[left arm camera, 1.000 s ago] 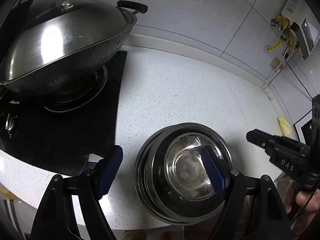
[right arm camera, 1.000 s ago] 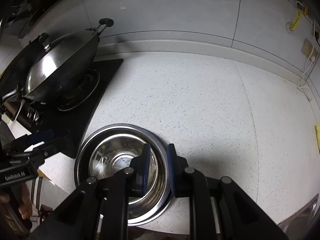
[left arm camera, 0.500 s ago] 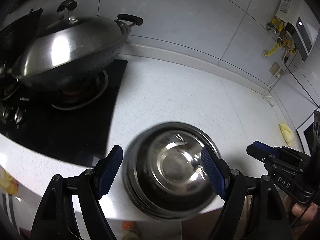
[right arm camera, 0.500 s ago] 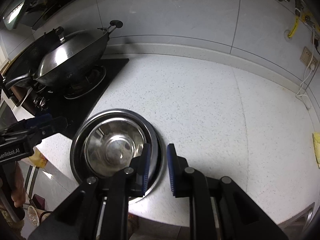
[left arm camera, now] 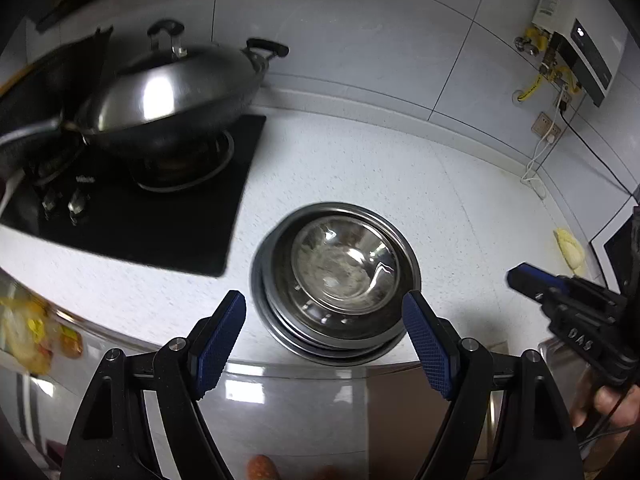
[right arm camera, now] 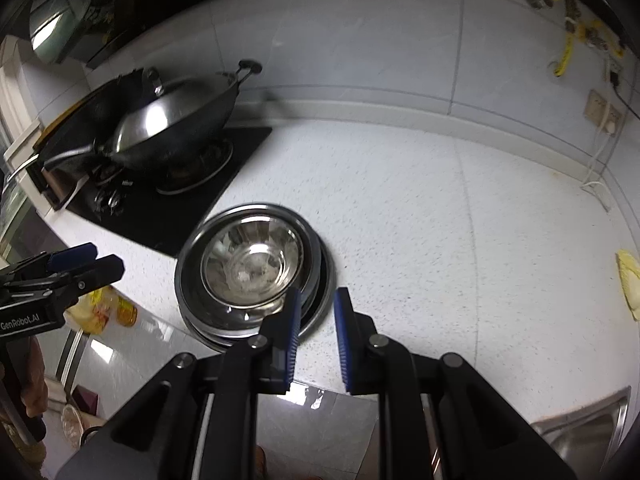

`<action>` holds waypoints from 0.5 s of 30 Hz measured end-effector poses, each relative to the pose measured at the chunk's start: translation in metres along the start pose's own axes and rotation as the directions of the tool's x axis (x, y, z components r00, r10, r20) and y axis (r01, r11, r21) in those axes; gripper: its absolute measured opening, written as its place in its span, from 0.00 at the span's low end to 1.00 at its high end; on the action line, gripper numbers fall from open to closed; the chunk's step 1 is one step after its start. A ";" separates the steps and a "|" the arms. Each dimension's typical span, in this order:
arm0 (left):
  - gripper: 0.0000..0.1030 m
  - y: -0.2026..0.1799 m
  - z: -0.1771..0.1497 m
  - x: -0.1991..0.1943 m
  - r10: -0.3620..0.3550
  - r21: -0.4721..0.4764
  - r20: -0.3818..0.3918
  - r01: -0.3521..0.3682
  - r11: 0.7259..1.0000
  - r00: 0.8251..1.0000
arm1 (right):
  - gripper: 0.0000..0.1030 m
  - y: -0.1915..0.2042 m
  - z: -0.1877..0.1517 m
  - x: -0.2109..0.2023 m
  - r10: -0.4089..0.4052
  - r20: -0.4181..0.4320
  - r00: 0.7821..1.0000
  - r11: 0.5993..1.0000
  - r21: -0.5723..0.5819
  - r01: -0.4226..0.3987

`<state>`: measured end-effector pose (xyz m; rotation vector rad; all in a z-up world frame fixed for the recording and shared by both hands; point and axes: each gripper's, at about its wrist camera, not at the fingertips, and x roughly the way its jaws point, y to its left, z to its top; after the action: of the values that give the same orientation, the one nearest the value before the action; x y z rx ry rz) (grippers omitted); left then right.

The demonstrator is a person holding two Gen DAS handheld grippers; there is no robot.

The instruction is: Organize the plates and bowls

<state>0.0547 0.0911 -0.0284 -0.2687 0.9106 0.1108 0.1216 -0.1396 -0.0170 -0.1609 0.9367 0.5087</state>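
A person stands at a white speckled kitchen counter [left arm camera: 360, 168], holding a two-finger gripper in each hand, both pointed steeply down at the counter's front edge.

Farthest left, well beyond the left gripper, a lidded wok [left arm camera: 168, 92] sits on a black hob [left arm camera: 168, 224].

The left gripper [left arm camera: 324, 340] has its blue pads spread wide and holds nothing. Directly ahead of it and below, seen between its pads, is a nested stack of steel plates and bowls [left arm camera: 336, 280]. The pads are apart from the stack, not touching it.

The stack is round, so it has no long axis to line up with. Its near rim lies just beside the counter's front edge, with the cabinet front below. The smallest bowl [right arm camera: 250, 264] sits in the middle, on top.

The right gripper [right arm camera: 316, 336] has its pads drawn close together, with a narrow gap and nothing between them. From it, the stack lies ahead and to the left, its rim just past the left pad.

Neither gripper looks clearly nearer; the left is better lined up, with the stack centred ahead of it.

To the right of the stack the counter is bare and open as far as a yellow cloth [right arm camera: 630, 280] and the corner of a steel sink [right arm camera: 588, 428]. That side gives the most room for setting dishes out.
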 end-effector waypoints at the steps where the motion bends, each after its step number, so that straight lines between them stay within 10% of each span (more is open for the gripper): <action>1: 0.73 0.003 0.001 -0.005 0.014 -0.002 0.006 -0.014 1.000 1.000 | 0.17 0.001 0.000 -0.006 -0.003 0.011 1.000 1.000 0.012 0.003; 15: 0.74 0.023 0.005 -0.046 -0.038 0.060 0.067 0.034 0.998 0.997 | 0.17 0.009 -0.005 -0.086 -0.115 0.105 0.988 0.989 0.110 0.104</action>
<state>0.0258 0.1150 0.0063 -0.2255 0.8398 0.0597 0.0717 -0.1631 0.0503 -0.0880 0.8383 0.3626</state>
